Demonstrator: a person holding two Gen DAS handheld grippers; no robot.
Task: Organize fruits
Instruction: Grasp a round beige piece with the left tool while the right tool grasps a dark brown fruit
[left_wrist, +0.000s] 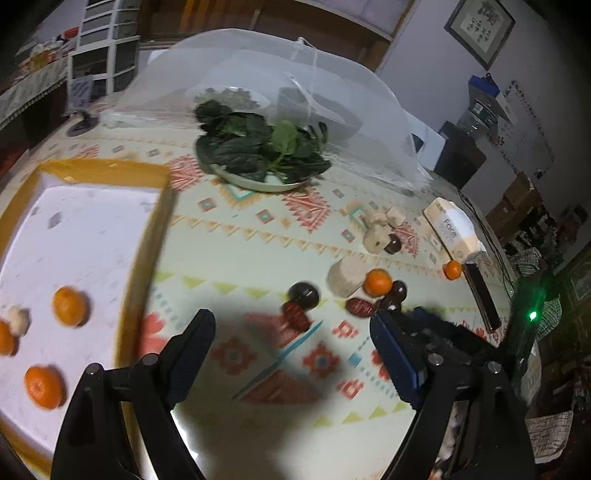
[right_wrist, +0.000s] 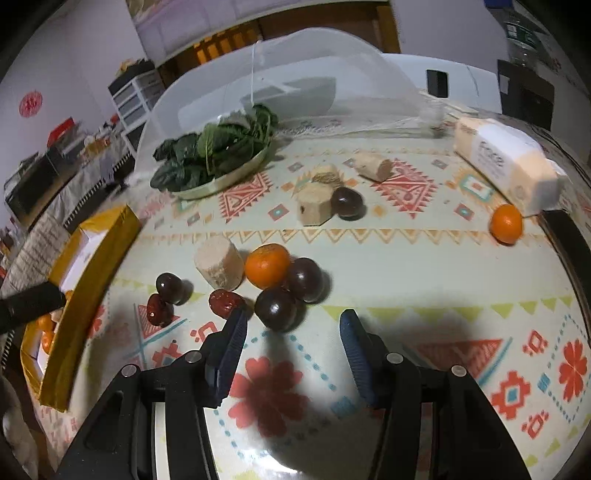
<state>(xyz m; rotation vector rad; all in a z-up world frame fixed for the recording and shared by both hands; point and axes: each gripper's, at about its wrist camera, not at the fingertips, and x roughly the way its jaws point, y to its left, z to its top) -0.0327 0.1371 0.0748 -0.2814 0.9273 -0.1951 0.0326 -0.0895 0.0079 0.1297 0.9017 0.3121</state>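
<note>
Right gripper (right_wrist: 293, 328) hovers empty near dark plum (right_wrist: 276, 308).

The table (right_wrist: 406, 258) had a smooth printed cloth with a slight sheen. Dark round fruits (right_wrist: 275, 308) looked glossy, the tangerine (right_wrist: 267, 266) dimpled and matt, the red dates (right_wrist: 225, 302) wrinkly. See-through mesh food cover (right_wrist: 295, 74), cardboard-looking yellow box (right_wrist: 92, 266), matt black plastic tools (right_wrist: 291, 328).

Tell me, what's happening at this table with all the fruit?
A person with a handheld gripper in each hand is sorting fruit into a yellow-rimmed tray, which already holds three tangerines. Both the left gripper and the right gripper are open and empty, the right one nearing a dark plum beside another tangerine.
</note>
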